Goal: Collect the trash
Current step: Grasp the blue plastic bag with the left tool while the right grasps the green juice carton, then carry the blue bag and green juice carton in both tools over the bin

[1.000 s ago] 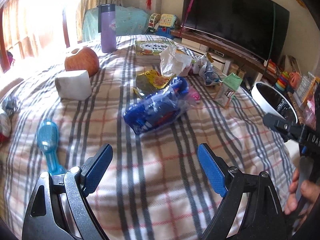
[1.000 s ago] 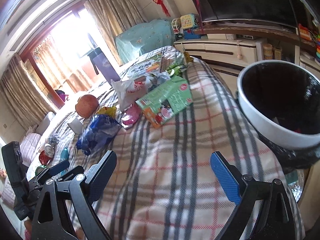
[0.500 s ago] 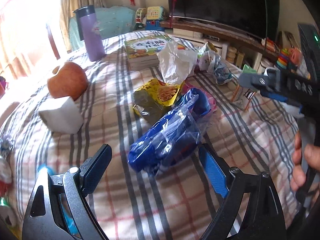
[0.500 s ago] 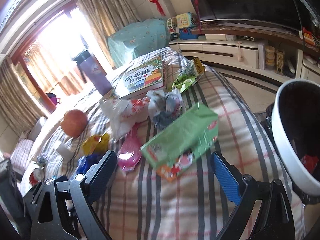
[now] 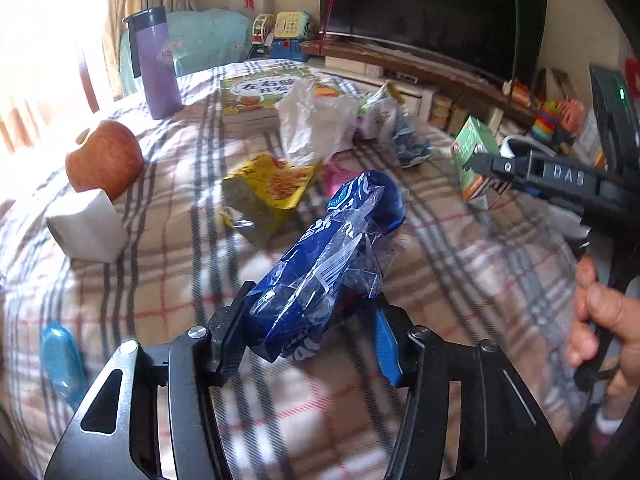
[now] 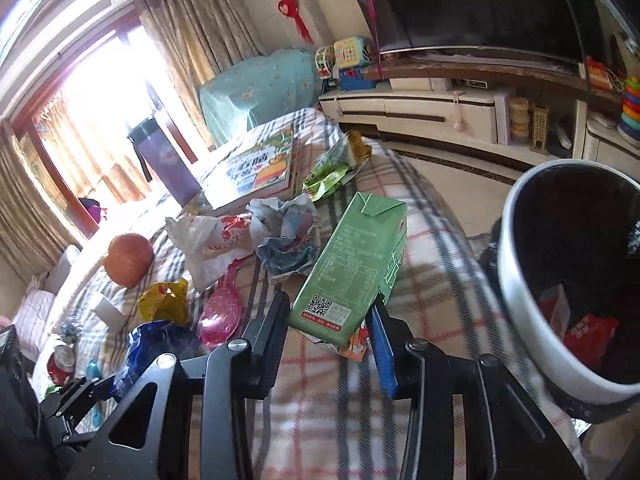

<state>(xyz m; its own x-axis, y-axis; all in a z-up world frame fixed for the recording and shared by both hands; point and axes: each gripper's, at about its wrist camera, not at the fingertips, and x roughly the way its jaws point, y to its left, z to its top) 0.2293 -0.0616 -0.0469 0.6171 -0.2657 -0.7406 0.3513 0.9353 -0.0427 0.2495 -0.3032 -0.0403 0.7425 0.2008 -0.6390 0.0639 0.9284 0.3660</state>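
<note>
bin [image 6: 516, 280] beside bed, right of carton | right gripper [image 6: 332, 334] jaws closed on green carton [image 6: 352, 268], low over blanket | left gripper [image 5: 310, 330] jaws pinching blue wrapper [image 5: 328, 256] on bed | step: double grasp | next: lift, carry to bin

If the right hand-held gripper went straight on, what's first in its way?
Beyond the green carton between its fingers, probably the crumpled blue-white wrapper on the bed; depth is unclear.
</note>
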